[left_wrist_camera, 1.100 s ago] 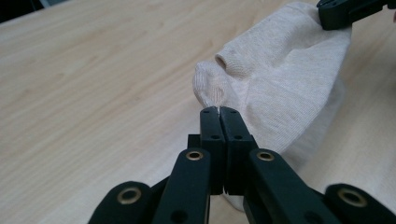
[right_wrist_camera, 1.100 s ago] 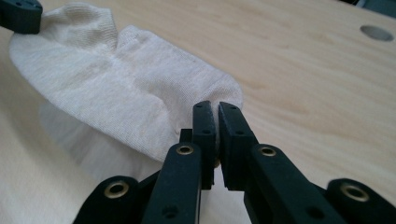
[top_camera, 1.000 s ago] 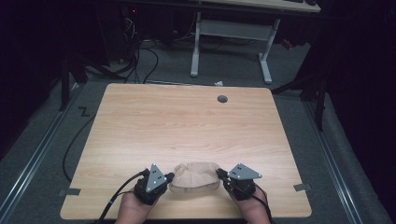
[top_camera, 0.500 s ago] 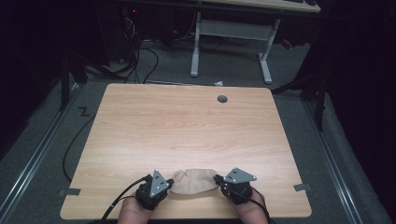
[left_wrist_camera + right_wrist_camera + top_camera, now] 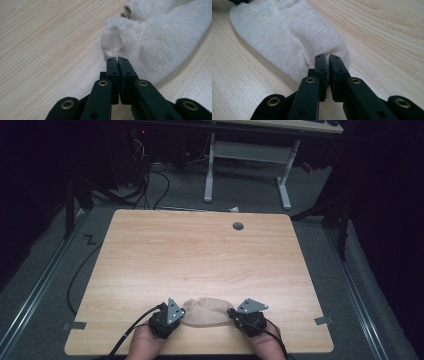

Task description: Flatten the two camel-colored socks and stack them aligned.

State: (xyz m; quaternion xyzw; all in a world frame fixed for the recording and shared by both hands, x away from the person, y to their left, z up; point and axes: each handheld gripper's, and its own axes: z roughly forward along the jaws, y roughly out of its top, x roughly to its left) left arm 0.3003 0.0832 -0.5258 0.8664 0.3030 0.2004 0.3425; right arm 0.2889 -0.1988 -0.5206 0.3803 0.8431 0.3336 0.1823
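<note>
Already gripped at both ends, the sock (image 5: 206, 311) is stretched flat along the counter's (image 5: 200, 255) near edge.
Its cuff is pinched in the closed left claw (image 5: 117, 59), its toe in the closed right claw (image 5: 326, 57); folding is judged outstanding.

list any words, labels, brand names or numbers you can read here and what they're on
None: no readable text anywhere.
Sock: plain beige knit, no label or print in either gripper view.
Left gripper and right gripper: bare black jaws with brass rivets, no markings.
Table: plain wood grain, a round grey grommet, no lettering.
Tape pieces at the table's near corners: blank as far as can be told.
</note>
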